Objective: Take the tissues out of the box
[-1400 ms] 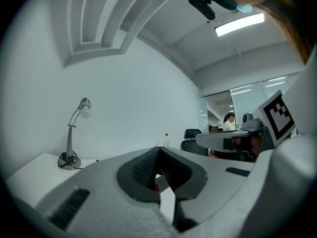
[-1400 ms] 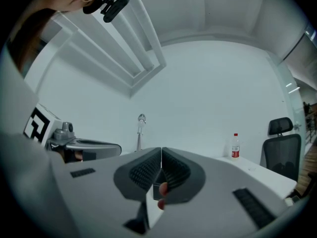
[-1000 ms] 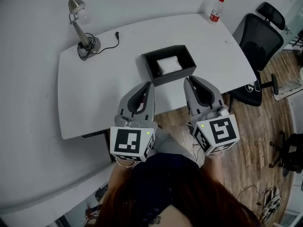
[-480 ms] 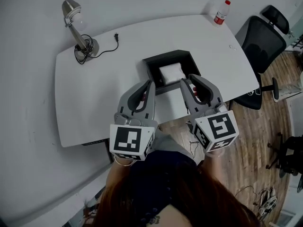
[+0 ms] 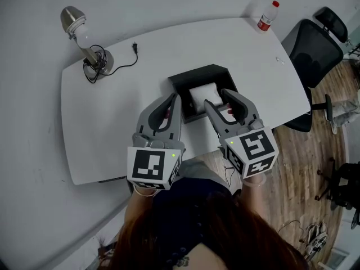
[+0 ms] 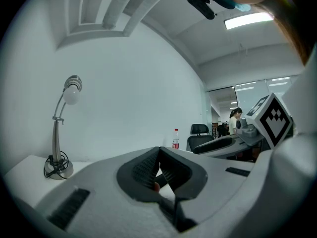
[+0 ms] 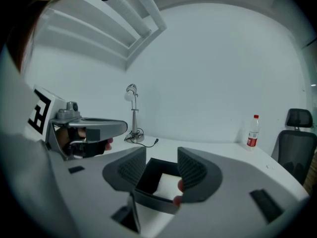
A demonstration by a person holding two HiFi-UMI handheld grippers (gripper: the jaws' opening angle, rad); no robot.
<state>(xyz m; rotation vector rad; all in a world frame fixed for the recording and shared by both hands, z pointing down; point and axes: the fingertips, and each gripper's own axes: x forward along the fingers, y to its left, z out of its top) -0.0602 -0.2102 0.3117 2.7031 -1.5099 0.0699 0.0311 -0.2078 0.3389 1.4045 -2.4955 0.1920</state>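
Note:
A black open-topped box [image 5: 185,84] stands on the white table [image 5: 107,128], with a white stack of tissues [image 5: 202,93] inside it. My right gripper [image 5: 217,99] hovers over the box's near right edge; its jaws are opening and nothing is between them. In the right gripper view the box [image 7: 148,175] and the tissues [image 7: 168,185] show beyond that gripper's [image 7: 162,156] parted fingers. My left gripper [image 5: 172,100] hangs just left of the box, shut and empty. Its tips [image 6: 159,150] meet in the left gripper view.
A desk lamp [image 5: 84,38] with a trailing cable stands at the table's far left. A red-capped bottle [image 5: 267,17] is at the far right corner. A black office chair [image 5: 315,44] sits right of the table on the wooden floor [image 5: 315,167].
Both grippers have moved forward to the box. The right gripper's jaws have gone from shut to parted. The left gripper has stayed shut.

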